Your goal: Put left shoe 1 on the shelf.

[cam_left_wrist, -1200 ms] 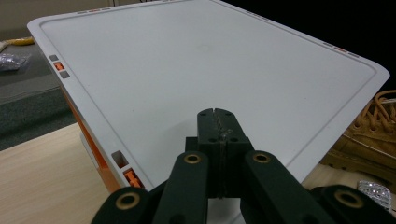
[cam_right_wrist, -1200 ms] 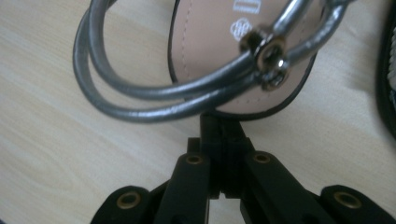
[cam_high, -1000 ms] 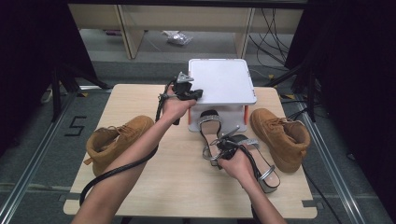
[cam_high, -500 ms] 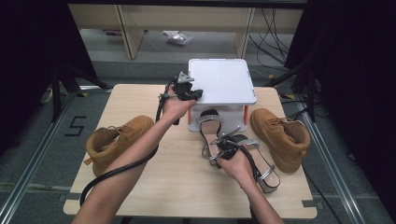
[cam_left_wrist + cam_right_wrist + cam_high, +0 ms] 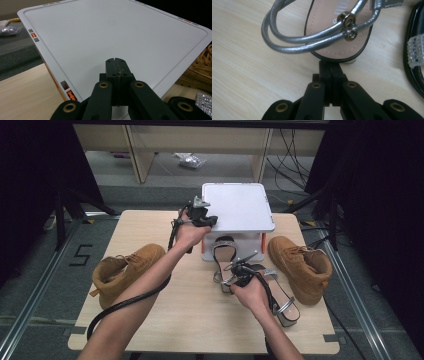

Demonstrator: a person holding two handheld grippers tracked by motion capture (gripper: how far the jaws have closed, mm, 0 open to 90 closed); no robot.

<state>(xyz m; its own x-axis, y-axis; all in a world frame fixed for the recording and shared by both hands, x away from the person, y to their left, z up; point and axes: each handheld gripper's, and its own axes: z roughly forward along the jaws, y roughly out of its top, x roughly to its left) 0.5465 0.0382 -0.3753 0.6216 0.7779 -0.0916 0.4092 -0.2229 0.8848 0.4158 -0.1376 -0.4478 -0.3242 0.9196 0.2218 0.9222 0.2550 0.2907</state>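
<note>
Left hand-held gripper (image 5: 115, 65) closed over white box lid (image 5: 120, 32), right hand-held gripper (image 5: 329, 67) closed at silver sandal (image 5: 329, 30)

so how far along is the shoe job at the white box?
Nothing looks stowed yet. The white box is lidded; both tan boots and both sandals lie on the table. Left gripper, jaws shut, rests over the lid; right gripper, shut and empty, sits at the silver sandal. All shoes remain.

— Where's the left claw (image 5: 202, 215)?
— Out ahead on a stretched forearm, jaws pressed together, nothing between them.
— And the right claw (image 5: 239, 271)?
— Nearer the body, wrist bent, pointing away from the person. Its jaws are together too, empty.
</note>
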